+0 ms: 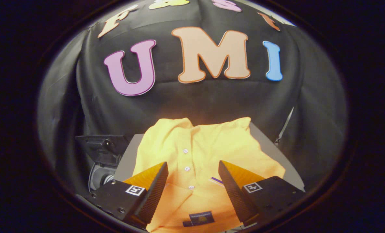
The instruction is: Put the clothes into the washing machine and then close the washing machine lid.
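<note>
A yellow polo shirt (198,152) lies spread on a grey table top (270,145), its button placket and collar running toward me. My gripper (192,176) hovers over the shirt's collar end, fingers wide apart, with the placket showing in the gap between them. Neither finger presses on the cloth. A dark label sits on the collar just below the fingers. To the left of the table stands a dark machine (101,152) with a raised black lid and a round grey drum part beneath it, partly hidden by my left finger (153,191).
The black cloth wall rises close behind the table and wraps both sides. The table's bare grey edge shows to the right of the shirt. The machine sits lower than the table, tight against its left edge.
</note>
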Motion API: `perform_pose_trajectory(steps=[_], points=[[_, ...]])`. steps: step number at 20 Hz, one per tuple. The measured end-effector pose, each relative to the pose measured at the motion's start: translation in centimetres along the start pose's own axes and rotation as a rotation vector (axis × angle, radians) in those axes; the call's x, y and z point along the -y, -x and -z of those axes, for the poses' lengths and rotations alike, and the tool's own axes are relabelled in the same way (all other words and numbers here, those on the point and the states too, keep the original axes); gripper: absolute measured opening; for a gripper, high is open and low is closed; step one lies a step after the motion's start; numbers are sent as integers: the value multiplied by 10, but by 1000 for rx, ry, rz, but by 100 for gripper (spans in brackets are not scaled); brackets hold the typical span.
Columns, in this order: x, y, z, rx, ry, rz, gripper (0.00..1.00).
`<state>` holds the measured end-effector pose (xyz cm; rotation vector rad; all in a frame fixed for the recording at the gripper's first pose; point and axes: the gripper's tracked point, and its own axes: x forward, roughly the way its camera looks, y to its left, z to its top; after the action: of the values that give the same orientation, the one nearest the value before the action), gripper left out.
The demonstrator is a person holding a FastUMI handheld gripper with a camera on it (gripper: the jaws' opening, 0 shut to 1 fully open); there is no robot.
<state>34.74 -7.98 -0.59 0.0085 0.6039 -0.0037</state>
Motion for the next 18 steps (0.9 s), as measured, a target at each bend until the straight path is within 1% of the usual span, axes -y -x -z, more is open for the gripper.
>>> perform_pose_trajectory(steps=[1, 3, 4, 5, 6, 7, 8, 10, 11, 12, 14, 15, 16, 18], points=[[0, -5, 0, -12, 12, 9, 95], [-1, -12, 15, -92, 49, 9, 95], [1, -15, 23, -133, 42, 4, 95], [0, -14, 20, -127, -6, -1, 96], [1, -17, 15, -87, -41, -6, 99], [3, -17, 21, -101, -39, -14, 98], [5, -15, 19, -63, -30, -9, 95], [6, -13, 20, -30, -16, -6, 83], [3, -12, 20, -2, -3, -17, 80], [0, -11, 23, 15, -4, -30, 65], [0, -2, 23, 45, -49, -39, 36], [1, 4, 27, 44, -86, -49, 35], [1, 6, 28, 55, -136, -55, 26], [-6, 22, 37, 47, -231, -93, 9]])
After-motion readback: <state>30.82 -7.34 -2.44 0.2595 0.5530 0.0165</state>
